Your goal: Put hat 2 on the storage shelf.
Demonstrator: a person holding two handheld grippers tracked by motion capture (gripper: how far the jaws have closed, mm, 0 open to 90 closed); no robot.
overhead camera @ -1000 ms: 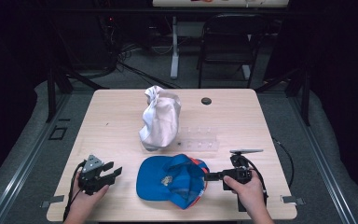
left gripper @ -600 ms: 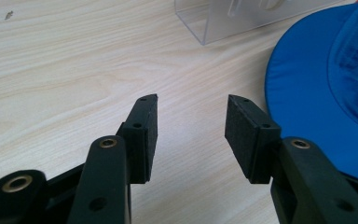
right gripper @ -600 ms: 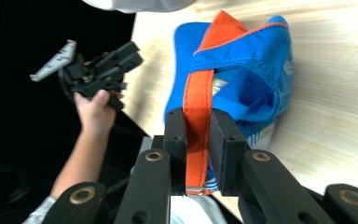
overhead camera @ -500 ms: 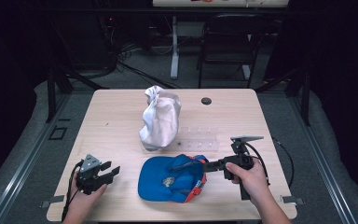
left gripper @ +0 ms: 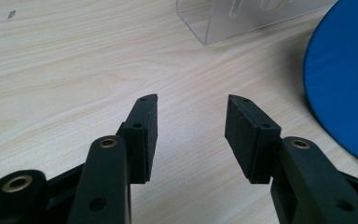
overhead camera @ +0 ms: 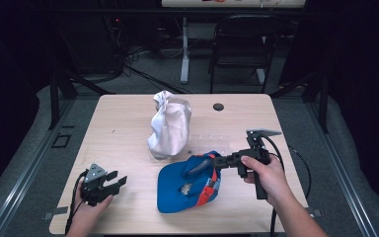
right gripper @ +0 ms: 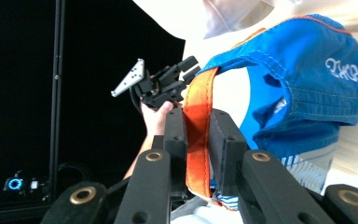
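- High view, nearest the person: the left gripper (overhead camera: 113,181) sits low at the table's near-left corner, held in the left hand (overhead camera: 93,202); its jaws are spread with nothing between them, and the left gripper view shows bare wood in the gap.
- To its right lies the blue cap (overhead camera: 190,183), resting on the table (overhead camera: 118,128) near the front edge; its right side is raised off the wood.
- The right gripper (overhead camera: 216,160) reaches in level from the right, held in the right hand (overhead camera: 269,177); its jaws are pinched on the cap's orange-lined edge (right gripper: 196,140), the pads pressed against both faces of that band in the right gripper view.
- Just behind the cap sits a clear plastic tray (overhead camera: 209,143), faint against the wood; its corner is seen in the left gripper view (left gripper: 242,18).
- Beside the tray, toward the middle, a crumpled white bag (overhead camera: 169,126) stands upright.
- Farther back, a small dark disc (overhead camera: 218,106) lies near the far edge; beyond the table stands a black chair (overhead camera: 239,49).
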